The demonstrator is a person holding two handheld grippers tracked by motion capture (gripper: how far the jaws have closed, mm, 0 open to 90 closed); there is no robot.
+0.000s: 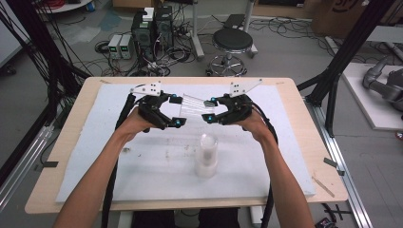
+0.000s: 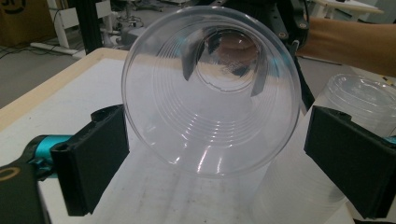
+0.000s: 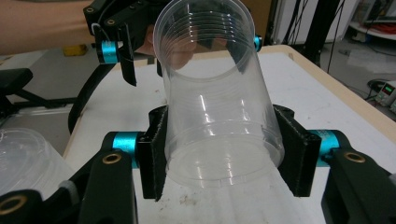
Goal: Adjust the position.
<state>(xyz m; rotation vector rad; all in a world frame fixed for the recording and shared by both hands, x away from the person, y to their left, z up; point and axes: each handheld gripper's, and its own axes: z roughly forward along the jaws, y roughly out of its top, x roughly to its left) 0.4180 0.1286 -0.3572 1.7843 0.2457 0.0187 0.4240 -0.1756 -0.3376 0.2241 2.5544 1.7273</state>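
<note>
Nearest the lens in the high view, note two forearms (image 1: 95, 190) entering on either side of the stack of cups (image 1: 207, 156), itself standing upright on the white mat (image 1: 142, 166) covering the table (image 1: 319, 161). Beyond the stack and above it, locate the clear cup (image 1: 192, 107), carried on its side in the air and clear of the mat, spanning the gap between both tools. To the far right of the stack, find the right gripper (image 1: 208, 109); in the right gripper view, confirm its pads (image 3: 152, 156) clenched on the narrow base end of the cup (image 3: 217, 121), pressing the wall from both sides. Read this as the carrying grip: taken at the stiffer base, leaving the mouth free. To the far left of the stack, find the left gripper (image 1: 177, 110); in the left gripper view, see its pads (image 2: 95, 156) released, straddling the wide rim of the cup (image 2: 210, 88) with a sliver of gap at each side and no squeeze visible. Treat this posture as a guide or a readiness to take over, not as a hold. Expect the horizontal attitude to serve a handover or a regrip, with the open mouth turned toward the left tool. Judge the cup thin and easily dented: apply light pressure only, and avoid closing the left jaws hard across the rim. Keep the cup above the stack's height to prevent knocking the stack over.
</note>
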